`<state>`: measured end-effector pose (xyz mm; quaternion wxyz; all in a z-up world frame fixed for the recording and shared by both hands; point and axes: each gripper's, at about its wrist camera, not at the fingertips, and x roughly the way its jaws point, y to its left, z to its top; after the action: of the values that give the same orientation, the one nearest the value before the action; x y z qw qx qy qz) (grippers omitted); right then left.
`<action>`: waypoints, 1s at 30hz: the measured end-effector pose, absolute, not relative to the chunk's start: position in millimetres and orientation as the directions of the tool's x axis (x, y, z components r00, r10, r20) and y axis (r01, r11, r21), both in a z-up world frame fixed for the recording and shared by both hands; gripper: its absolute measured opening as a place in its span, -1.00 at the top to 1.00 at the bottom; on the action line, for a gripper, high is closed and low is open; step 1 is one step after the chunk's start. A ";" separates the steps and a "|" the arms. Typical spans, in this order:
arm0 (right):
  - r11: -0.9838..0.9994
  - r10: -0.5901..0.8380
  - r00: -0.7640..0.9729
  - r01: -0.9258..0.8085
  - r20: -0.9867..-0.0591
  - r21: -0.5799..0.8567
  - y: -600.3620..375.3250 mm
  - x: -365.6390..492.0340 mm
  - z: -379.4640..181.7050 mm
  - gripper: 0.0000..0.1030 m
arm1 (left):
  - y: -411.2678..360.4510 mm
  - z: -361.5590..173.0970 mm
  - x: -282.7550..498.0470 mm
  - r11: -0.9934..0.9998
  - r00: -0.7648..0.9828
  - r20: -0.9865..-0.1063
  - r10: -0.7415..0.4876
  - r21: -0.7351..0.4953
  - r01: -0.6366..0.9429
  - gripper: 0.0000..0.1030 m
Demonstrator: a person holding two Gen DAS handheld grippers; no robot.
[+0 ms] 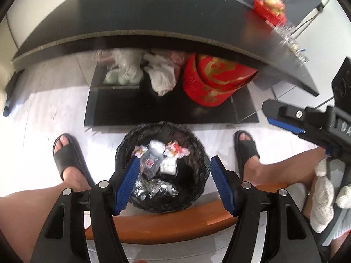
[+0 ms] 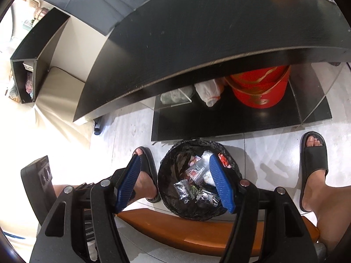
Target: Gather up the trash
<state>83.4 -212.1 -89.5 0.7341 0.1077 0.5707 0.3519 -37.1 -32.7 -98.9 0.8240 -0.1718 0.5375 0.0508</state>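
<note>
Gold, perhaps lettered, red tin (image 1: 210, 81)

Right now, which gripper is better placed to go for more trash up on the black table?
Probably right. The right gripper is empty, open and already beside the black table edge, while the left gripper, also empty, hangs over the bin.

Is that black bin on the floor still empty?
No, the black-lined bin already holds crumpled wrappers and foil packets.
</note>
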 end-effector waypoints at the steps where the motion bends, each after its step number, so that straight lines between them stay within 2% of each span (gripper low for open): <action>1: 0.729 0.642 0.111 -0.396 -0.759 0.558 -214.6 83.3 -86.5 -0.26 | -33.6 -92.3 -37.8 0.937 0.437 -0.894 -0.100 -0.232 -0.260 -0.25; 4: 0.729 0.646 0.155 -0.415 -0.747 0.544 -224.6 81.7 -73.3 -0.27 | -37.5 -76.2 -39.2 0.942 0.487 -0.869 -0.089 -0.232 -0.243 -0.25; 6: 0.726 0.653 0.185 -0.429 -0.735 0.537 -230.9 80.4 -64.8 -0.54 | -38.8 -66.6 -39.3 0.945 0.518 -0.851 -0.083 -0.233 -0.231 -0.25; 7: 0.729 0.651 0.208 -0.439 -0.730 0.526 -234.7 79.4 -59.3 -0.55 | -39.4 -61.1 -39.4 0.946 0.532 -0.843 -0.079 -0.231 -0.226 -0.28; 9: 0.732 0.651 0.246 -0.454 -0.719 0.508 -241.2 78.4 -50.1 -0.55 | -38.3 -52.0 -40.9 0.949 0.556 -0.830 -0.048 -0.211 -0.234 -0.61; 14: 0.716 0.672 0.297 -0.497 -0.678 0.491 -249.6 79.0 -25.6 -0.56 | -36.6 -30.4 -41.0 0.953 0.612 -0.790 -0.036 -0.211 -0.217 -0.61; 15: 0.709 0.677 0.314 -0.518 -0.665 0.478 -249.2 78.7 -17.0 -0.67 | -36.0 -25.7 -41.4 0.955 0.625 -0.780 -0.032 -0.208 -0.211 -0.64; 16: 0.699 0.688 0.324 -0.537 -0.649 0.473 -249.8 78.7 -10.3 -0.93 | -34.6 -17.5 -40.6 0.956 0.644 -0.764 -0.019 -0.203 -0.212 -0.76; 18: 0.668 0.716 0.327 -0.576 -0.616 0.471 -250.0 80.8 4.1 -0.93 | -31.7 -3.3 -39.7 0.956 0.679 -0.734 0.002 -0.198 -0.216 -0.86; 24: 0.663 0.723 0.395 -0.628 -0.567 0.408 -260.1 94.4 34.2 -0.93 | -16.1 39.7 -28.2 0.960 0.750 -0.661 0.026 -0.193 -0.204 -0.87; 30: 0.691 0.687 0.460 -0.653 -0.562 0.311 -271.8 118.0 47.7 -0.92 | -8.1 61.9 -13.7 0.975 0.771 -0.634 0.055 -0.131 -0.177 -0.87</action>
<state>118.0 -271.8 47.7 0.8541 0.0253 0.3406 0.3924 -13.7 -8.1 61.9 0.9366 -0.0919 0.3326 0.0618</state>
